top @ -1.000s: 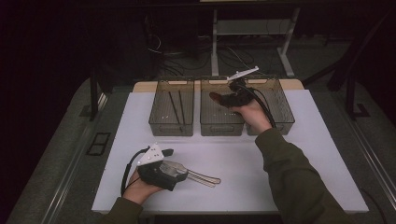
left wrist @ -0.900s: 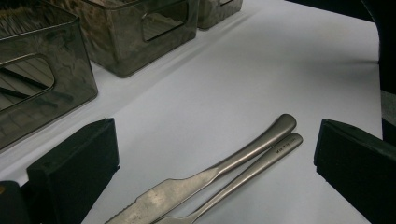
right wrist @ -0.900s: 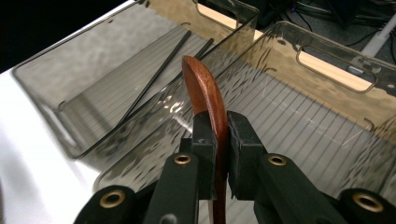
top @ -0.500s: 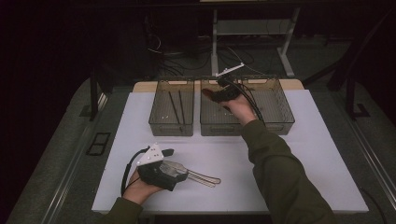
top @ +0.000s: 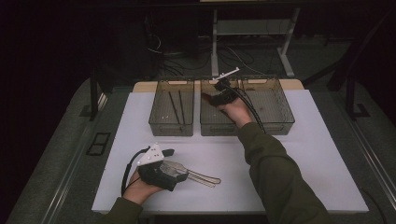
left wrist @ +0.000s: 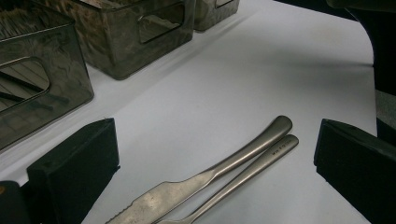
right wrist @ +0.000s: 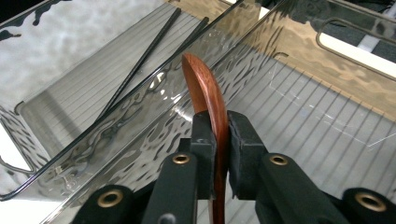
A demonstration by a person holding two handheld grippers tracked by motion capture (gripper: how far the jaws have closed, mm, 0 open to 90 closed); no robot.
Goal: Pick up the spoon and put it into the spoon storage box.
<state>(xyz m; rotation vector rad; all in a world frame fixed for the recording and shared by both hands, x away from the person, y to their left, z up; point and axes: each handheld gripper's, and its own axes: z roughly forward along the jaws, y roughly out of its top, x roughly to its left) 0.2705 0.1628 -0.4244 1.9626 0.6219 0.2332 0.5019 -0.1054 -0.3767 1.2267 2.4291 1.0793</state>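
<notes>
Wooden spoon [right wrist: 205, 93] clamped edge-on in right gripper [right wrist: 219, 140], jaws just easing apart; lower into middle bin [right wrist: 299, 121] before letting go. Left gripper [left wrist: 215, 154] rests with jaws apart.

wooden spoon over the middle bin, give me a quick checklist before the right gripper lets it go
1. Grip on the wooden spoon: right gripper pads sit on both sides of it, though the jaws have just been opening. Ok.
2. Spoon above the middle bin: the high view shows the hand over it. Ok.
3. Landing spot: ribbed floor beneath looks bare. Ok.
4. Spoon tip near the wall shared with the left bin, which holds black chopsticks: clearance cannot tell.
5. Left gripper: open around the knife and second utensil handle, parked away from the bins. Ok.
</notes>
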